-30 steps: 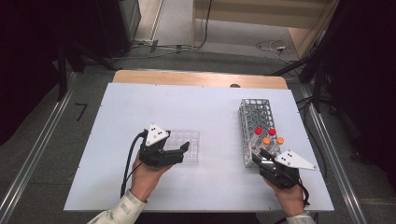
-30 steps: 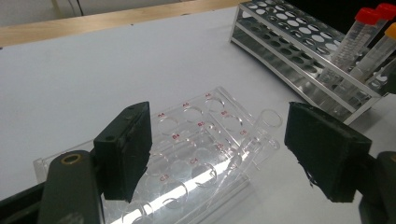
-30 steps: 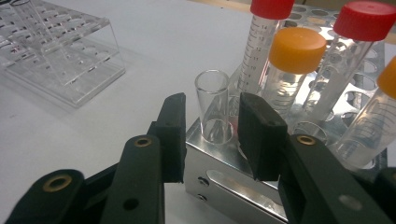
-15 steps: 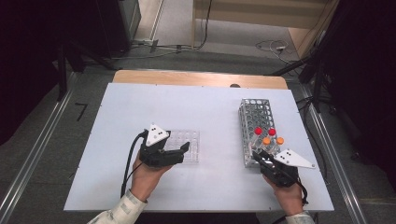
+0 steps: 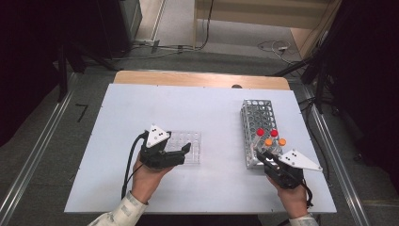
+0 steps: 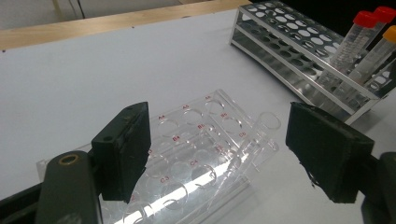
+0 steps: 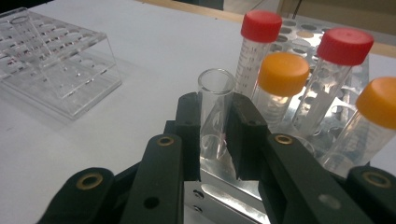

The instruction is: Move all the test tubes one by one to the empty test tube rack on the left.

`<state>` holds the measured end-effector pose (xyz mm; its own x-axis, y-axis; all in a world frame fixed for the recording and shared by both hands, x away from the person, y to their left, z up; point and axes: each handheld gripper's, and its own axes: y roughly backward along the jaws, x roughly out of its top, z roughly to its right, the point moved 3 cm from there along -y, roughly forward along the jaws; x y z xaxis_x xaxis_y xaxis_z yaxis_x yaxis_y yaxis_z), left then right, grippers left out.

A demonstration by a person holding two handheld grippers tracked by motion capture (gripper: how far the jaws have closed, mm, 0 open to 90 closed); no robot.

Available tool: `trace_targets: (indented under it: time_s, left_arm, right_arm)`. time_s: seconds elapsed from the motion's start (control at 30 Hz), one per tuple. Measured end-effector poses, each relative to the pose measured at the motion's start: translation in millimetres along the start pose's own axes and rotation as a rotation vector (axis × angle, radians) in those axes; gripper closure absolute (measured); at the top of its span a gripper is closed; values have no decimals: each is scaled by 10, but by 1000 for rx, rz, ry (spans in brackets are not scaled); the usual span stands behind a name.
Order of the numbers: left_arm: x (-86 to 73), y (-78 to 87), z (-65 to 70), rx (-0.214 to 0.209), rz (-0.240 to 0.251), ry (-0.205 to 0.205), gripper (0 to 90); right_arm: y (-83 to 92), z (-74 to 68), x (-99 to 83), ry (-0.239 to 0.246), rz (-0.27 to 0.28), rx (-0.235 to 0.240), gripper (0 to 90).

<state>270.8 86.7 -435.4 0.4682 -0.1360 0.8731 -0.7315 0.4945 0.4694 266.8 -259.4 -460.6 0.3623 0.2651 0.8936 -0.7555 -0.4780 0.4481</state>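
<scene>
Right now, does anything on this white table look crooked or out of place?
Yes. One uncapped clear glass tube lies slanted across the clear plastic well rack between the left gripper's open jaws, instead of standing in a hole. The capped tubes in the metal wire rack lean too. The right gripper pinches another open tube.

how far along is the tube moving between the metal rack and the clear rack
Done: one uncapped glass tube already leans in the clear acrylic rack, which the open left gripper straddles. In hand: the right gripper has just closed on another uncapped glass tube at the metal rack. Left: lifting it across; four capped tubes remain racked.
</scene>
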Motion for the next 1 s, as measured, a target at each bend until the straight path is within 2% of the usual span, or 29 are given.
trace_targets:
  time_s: [0.5,0.77,1.0]
  left_arm:
    - [52,76,-22,8,29,16,225]
    - [57,87,-40,13,32,16,223]
    - [78,128,-47,15,45,21,223]
  right_arm:
    - [287,10,254,-18,86,-7,734]
    - [322,-110,378,3,107,29,735]
    - [241,-316,480,32,107,83,735]
